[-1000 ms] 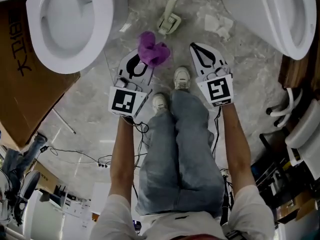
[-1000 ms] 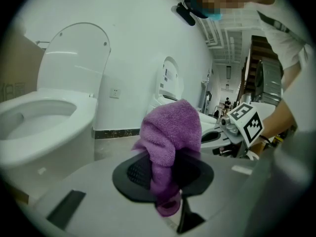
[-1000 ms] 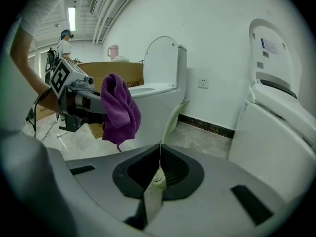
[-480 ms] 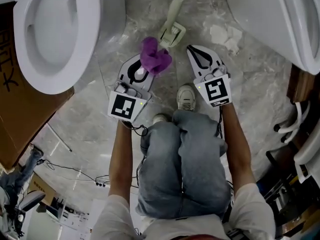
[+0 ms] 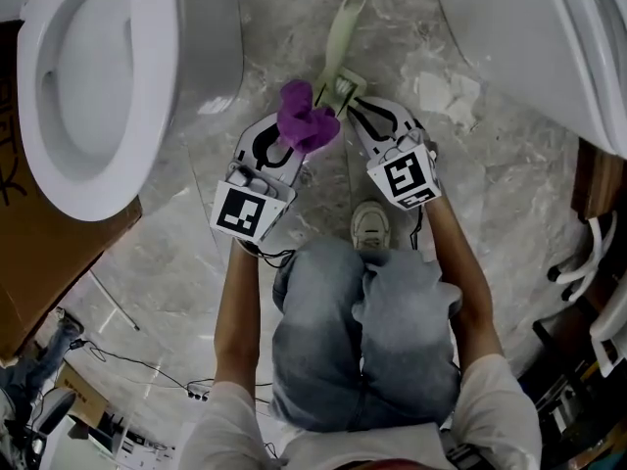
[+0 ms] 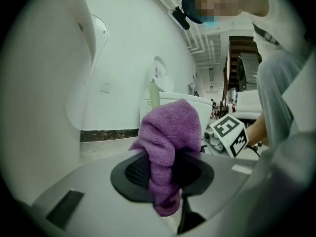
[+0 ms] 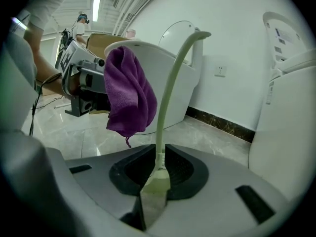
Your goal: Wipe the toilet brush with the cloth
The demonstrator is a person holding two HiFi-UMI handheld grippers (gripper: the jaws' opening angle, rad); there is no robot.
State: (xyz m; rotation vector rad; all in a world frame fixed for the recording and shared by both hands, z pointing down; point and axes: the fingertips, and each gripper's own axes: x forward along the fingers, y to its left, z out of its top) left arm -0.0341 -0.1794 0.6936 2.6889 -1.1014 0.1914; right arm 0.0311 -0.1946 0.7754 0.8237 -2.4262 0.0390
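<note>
Fingers of the left gripper (image 5: 277, 145) pinch the purple cloth (image 5: 306, 120); the right gripper (image 5: 370, 117) has its fingers clamped on the toilet brush (image 5: 345, 32) at its wide end. Wiping pressure could lever the long handle, pointing to 12 o'clock, loose.

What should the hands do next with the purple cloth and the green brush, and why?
Probably move the left gripper sideways until its purple cloth presses on the toilet brush handle. The right gripper has its jaws shut low on the brush; the cloth hangs just beside the handle, seemingly not touching yet.
</note>
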